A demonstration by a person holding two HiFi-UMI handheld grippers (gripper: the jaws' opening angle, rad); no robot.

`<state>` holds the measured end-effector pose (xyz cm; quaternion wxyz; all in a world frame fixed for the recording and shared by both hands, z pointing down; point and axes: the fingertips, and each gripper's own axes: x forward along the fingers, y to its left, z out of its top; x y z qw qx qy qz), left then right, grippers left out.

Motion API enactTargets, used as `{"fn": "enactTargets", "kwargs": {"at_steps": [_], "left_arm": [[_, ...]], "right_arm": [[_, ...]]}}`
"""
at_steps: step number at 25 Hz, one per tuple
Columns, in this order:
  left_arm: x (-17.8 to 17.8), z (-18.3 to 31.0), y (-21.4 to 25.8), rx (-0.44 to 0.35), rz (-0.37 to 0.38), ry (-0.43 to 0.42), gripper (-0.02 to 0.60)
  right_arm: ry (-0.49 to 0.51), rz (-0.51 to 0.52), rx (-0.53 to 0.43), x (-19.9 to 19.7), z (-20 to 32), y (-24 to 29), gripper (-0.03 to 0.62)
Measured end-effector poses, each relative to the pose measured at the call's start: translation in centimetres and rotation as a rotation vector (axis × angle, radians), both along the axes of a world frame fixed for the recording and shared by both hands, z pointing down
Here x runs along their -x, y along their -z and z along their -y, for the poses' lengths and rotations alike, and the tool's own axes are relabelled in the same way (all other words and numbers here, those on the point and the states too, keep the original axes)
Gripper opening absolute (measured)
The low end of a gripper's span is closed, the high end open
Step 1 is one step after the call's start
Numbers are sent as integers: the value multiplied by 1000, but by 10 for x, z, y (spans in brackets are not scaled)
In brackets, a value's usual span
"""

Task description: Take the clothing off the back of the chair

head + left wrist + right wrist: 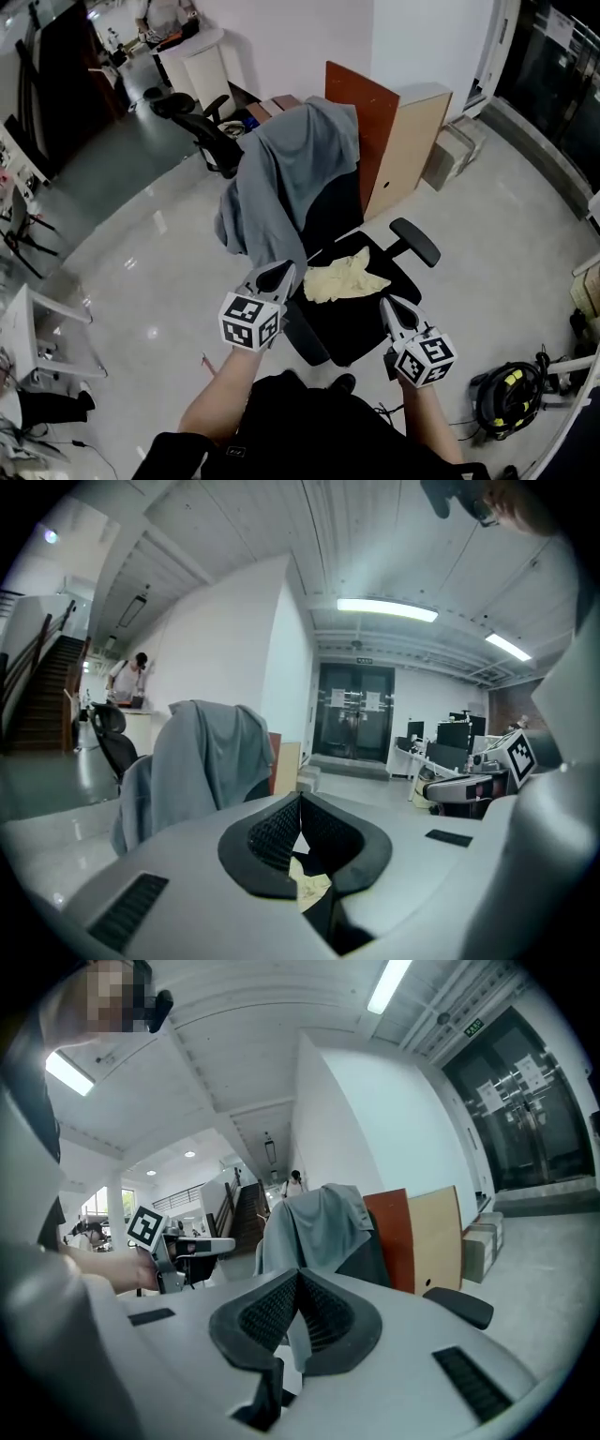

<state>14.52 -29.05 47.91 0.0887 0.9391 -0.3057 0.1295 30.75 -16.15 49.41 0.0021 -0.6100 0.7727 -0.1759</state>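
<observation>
draping chair point(335, 214), clothing point(291, 178), beyond left tool point(279, 272)

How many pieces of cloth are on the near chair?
2: a grey garment draped over the backrest, and a pale yellow cloth lying on the seat. Others may hide beneath.

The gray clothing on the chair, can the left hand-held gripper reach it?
Probably yes. Nothing stands between the left hand-held gripper and the gray clothing on the chair; its hem hangs just ahead of the shut jaws.
</observation>
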Motion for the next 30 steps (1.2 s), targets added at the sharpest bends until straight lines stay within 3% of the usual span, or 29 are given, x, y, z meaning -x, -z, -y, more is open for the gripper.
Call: {"fn": "enactTargets", "kwargs": {"at_steps": [9, 15, 24, 30], "left_arm": [[63, 48, -6, 14, -43, 144, 5], [85, 82, -11, 25, -71, 126, 6], [98, 104, -37, 72, -20, 127, 106], [87, 123, -46, 89, 24, 185, 147]], "right_arm": [[94, -52, -2, 43, 45, 20, 14], [58, -87, 57, 57, 62, 11, 15], [109, -102, 52, 85, 103, 10, 15], [180, -79, 41, 71, 141, 3, 15]]}}
